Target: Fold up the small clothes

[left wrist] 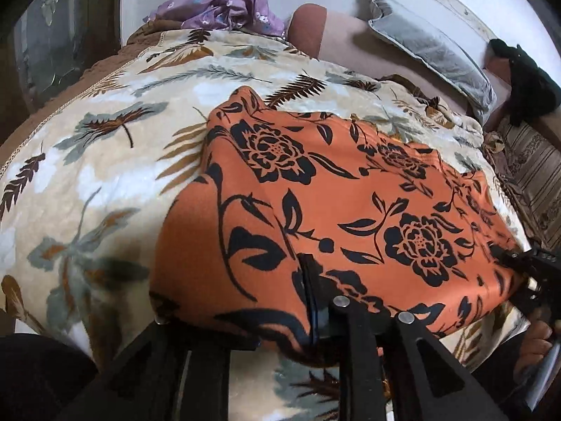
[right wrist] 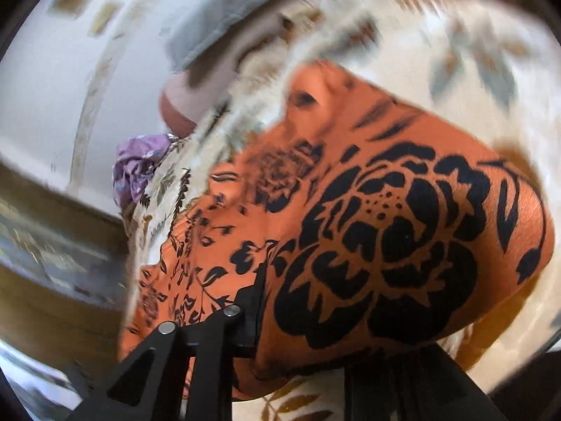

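Observation:
An orange garment with black flowers (left wrist: 350,189) lies spread on a leaf-patterned blanket (left wrist: 105,147). Its near edge is raised and drapes over my left gripper (left wrist: 326,273), which is shut on that hem; one black finger (left wrist: 308,298) shows and the other is hidden under the cloth. At the right edge of the left wrist view my right gripper (left wrist: 515,256) holds the garment's right corner, with a hand behind it. In the blurred right wrist view the orange garment (right wrist: 385,231) bulges up over the right gripper (right wrist: 280,280), shut on its edge, with one finger (right wrist: 257,301) showing.
A crumpled purple cloth (left wrist: 224,7) lies at the far end of the bed beside a brown bolster (left wrist: 315,28) and a grey pillow (left wrist: 431,49). A dark bundle (left wrist: 526,80) sits at the far right above a striped rug (left wrist: 536,175). The blanket's brown border (left wrist: 70,80) marks the left edge.

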A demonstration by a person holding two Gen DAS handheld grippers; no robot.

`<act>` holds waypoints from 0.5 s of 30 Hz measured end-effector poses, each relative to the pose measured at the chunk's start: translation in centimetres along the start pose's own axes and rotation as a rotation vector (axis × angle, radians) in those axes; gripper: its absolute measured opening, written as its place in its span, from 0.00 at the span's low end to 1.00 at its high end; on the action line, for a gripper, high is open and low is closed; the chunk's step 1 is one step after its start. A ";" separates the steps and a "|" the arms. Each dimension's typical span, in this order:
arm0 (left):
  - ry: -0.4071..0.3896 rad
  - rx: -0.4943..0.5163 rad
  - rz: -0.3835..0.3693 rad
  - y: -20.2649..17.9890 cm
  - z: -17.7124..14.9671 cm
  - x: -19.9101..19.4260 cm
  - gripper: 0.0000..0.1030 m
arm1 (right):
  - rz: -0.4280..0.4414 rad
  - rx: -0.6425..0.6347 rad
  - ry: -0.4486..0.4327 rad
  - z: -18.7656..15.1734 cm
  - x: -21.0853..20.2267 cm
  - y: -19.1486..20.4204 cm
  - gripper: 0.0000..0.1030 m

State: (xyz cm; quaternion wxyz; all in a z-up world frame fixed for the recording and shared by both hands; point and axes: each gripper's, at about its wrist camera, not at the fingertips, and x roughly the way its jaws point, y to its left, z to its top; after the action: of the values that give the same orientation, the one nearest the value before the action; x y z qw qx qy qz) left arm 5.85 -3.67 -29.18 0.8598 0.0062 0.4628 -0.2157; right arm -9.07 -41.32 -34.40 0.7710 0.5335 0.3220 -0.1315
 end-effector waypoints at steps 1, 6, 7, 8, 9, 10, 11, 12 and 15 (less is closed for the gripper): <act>-0.001 0.000 0.008 0.0 0.2 -0.4 0.24 | 0.009 0.022 0.005 0.2 0.2 -0.5 0.35; -0.074 0.061 0.099 -1.5 0.2 -3.8 0.30 | 0.056 0.093 -0.036 0.8 -1.0 -2.2 0.47; -0.084 0.071 0.113 -1.7 0.2 -4.3 0.31 | 0.066 0.127 -0.058 1.0 -1.5 -2.8 0.48; -0.093 0.081 0.133 -1.9 0.2 -4.9 0.31 | 0.081 0.160 -0.072 1.1 -1.9 -3.4 0.48; -0.096 0.085 0.145 -2.1 0.4 -5.1 0.31 | 0.095 0.189 -0.087 1.2 -2.3 -4.0 0.48; -0.104 0.091 0.162 -2.3 0.6 -5.5 0.31 | 0.110 0.219 -0.100 1.3 -2.7 -4.6 0.49; -0.113 0.097 0.174 -2.5 0.6 -5.8 0.31 | 0.120 0.235 -0.104 1.4 -3.0 -5.0 0.49; -0.121 0.104 0.185 -2.7 0.7 -6.1 0.31 | 0.133 0.247 -0.101 1.5 -3.2 -5.3 0.49; -0.158 0.130 0.245 -3.4 0.9 -7.1 0.33 | 0.140 0.247 -0.078 1.5 -3.2 -5.9 0.49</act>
State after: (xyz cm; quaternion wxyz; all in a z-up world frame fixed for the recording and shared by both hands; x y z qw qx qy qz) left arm 1.92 -4.38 -22.31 0.9111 0.1015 0.3746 -0.1386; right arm -14.21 -45.51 -36.40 0.7187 0.6398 0.2354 -0.1368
